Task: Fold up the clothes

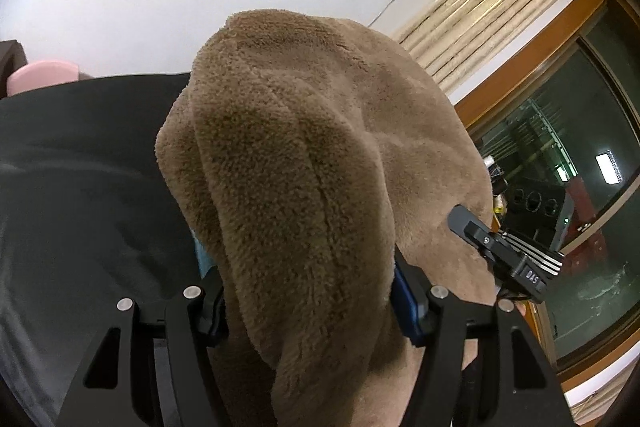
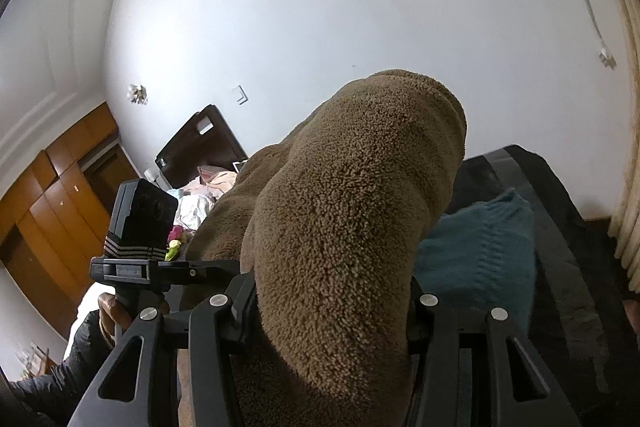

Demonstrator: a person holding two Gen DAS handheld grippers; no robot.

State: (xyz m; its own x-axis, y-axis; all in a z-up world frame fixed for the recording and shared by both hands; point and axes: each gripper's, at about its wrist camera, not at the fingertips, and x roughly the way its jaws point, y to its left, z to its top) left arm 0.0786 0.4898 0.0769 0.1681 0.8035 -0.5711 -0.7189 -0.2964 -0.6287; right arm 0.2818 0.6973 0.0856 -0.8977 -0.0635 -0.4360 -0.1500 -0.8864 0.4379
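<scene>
In the left wrist view, a dark sheet (image 1: pixel 80 167) lay spread to the left of the left gripper (image 1: pixel 308 303), with a pink cushion (image 1: pixel 44 75) beyond its far edge. The left gripper pinched a thick fold of the brown fleece garment (image 1: pixel 304 155) between its fingers (image 1: pixel 404 291), and the fleece bulged up and over in front of the claw, hiding the fingertips. To the claw's right the right gripper (image 1: pixel 500 251) showed from the side against the same fleece, before beige curtains (image 1: pixel 492 23) and a wood-framed window (image 1: pixel 580 155).

In the right wrist view, wooden wardrobes (image 2: pixel 60 195) stood far left, and the left gripper (image 2: pixel 140 239) was just left of the claw, a hand (image 2: pixel 112 311) on its handle. The right gripper (image 2: pixel 328 307) clamped another bunch of the brown fleece garment (image 2: pixel 352 187), which rose ahead of the jaws. A teal knitted garment (image 2: pixel 480 251) lay to the claw's right on the dark sheet (image 2: pixel 560 227).
</scene>
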